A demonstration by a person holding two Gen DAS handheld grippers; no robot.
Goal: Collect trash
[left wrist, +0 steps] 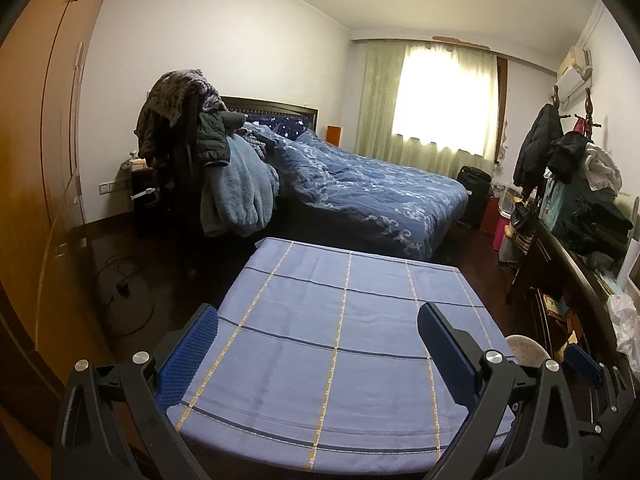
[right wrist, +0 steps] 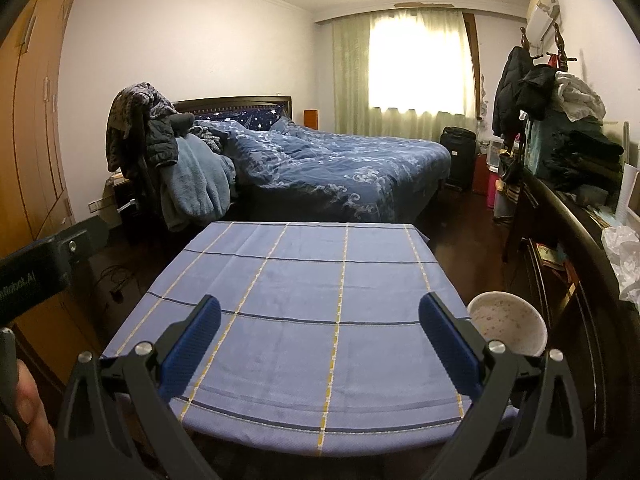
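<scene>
A table with a blue checked cloth (left wrist: 340,320) (right wrist: 304,300) fills the foreground of both views; no trash shows on it. A white speckled bin (right wrist: 508,320) stands by the table's right side, and its rim shows in the left wrist view (left wrist: 528,350). My left gripper (left wrist: 318,320) is open and empty above the table's near edge. My right gripper (right wrist: 320,312) is open and empty above the near edge too. The right gripper's blue finger (left wrist: 582,362) shows at the right of the left wrist view.
A bed with a blue duvet (right wrist: 340,160) stands beyond the table. A chair piled with clothes (right wrist: 160,148) is at its left. A dark sideboard with clothes and a crumpled white bag (right wrist: 622,256) runs along the right. A wardrobe (left wrist: 36,160) is on the left. Cables (left wrist: 124,292) lie on the floor.
</scene>
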